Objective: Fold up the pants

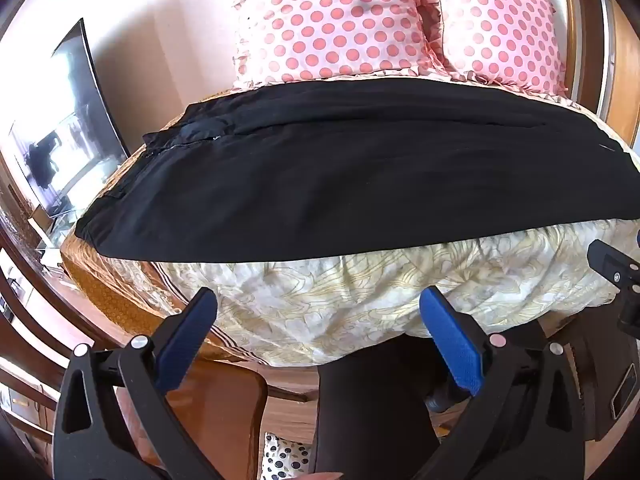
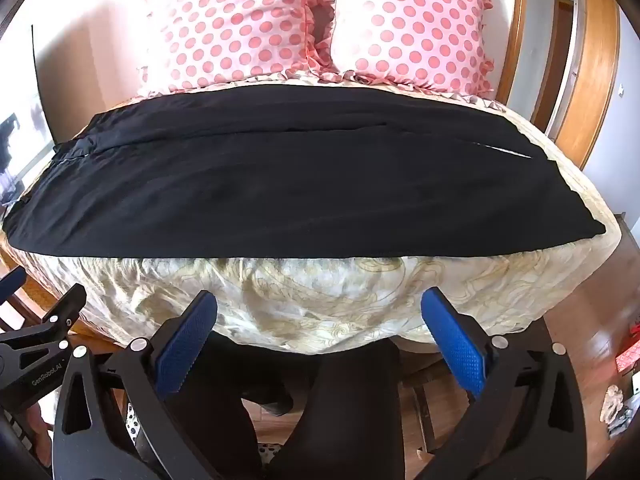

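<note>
Black pants (image 1: pixel 320 184) lie flat across bed (image 1: pixel 320 292), waistband at left, leg ends at right, both legs side by side, near edge close to bed's near side. Left gripper (image 1: pixel 318 312) wide open, empty, short of pants over floral bedspread. Right gripper (image 2: pixel 319 312) likewise open, empty. Two pink polka-dot pillows (image 2: pixel 316 24) at far side, touching pants' far edge.

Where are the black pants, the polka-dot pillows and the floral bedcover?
black pants (image 2: pixel 304 184): right wrist view, middle of the fabric.
polka-dot pillows (image 2: pixel 236 24): right wrist view, left pillow's face.
floral bedcover (image 1: pixel 340 292): left wrist view, front drape.
</note>
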A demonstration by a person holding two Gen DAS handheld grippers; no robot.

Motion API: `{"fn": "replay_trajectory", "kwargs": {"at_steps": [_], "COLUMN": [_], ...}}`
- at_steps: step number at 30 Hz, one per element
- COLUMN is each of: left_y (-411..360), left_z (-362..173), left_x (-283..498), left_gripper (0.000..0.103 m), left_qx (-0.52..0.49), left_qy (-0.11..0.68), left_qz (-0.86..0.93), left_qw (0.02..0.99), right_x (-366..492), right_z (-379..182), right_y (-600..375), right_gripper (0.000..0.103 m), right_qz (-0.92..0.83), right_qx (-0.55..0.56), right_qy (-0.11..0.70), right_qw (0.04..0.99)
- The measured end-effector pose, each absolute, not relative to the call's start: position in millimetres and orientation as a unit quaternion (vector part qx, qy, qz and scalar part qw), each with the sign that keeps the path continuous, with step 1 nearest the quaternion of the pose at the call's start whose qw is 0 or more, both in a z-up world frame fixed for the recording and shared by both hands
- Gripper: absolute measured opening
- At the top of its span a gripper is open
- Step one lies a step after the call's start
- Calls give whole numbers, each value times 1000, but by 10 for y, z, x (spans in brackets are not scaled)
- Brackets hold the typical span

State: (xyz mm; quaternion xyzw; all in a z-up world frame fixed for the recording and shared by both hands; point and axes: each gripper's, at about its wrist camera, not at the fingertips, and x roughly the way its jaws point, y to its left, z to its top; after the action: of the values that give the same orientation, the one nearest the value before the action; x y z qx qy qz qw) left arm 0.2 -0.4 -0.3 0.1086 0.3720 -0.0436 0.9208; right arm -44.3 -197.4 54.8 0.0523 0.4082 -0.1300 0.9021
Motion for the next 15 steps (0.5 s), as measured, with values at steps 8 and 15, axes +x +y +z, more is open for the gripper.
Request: {"fn": "replay_trajectory", "kwargs": {"at_steps": [8,15], "left_y": [-90,21], "left_z": [-74,-69], "left_x": [12,15], "left_gripper": [101,101], "left_qx": [109,97], "left_qy": [377,380], "left_qz": [-47,-55], "left_qw": [919,918], "right_x": [-430,-424], "right_z": [585,533], "right_y": [-1986,-2001], "right_gripper": [102,102], "right_qz": [-127,-126], "right_qx": [54,52], "right_qy": [411,413], "right_qw": [901,901]}}
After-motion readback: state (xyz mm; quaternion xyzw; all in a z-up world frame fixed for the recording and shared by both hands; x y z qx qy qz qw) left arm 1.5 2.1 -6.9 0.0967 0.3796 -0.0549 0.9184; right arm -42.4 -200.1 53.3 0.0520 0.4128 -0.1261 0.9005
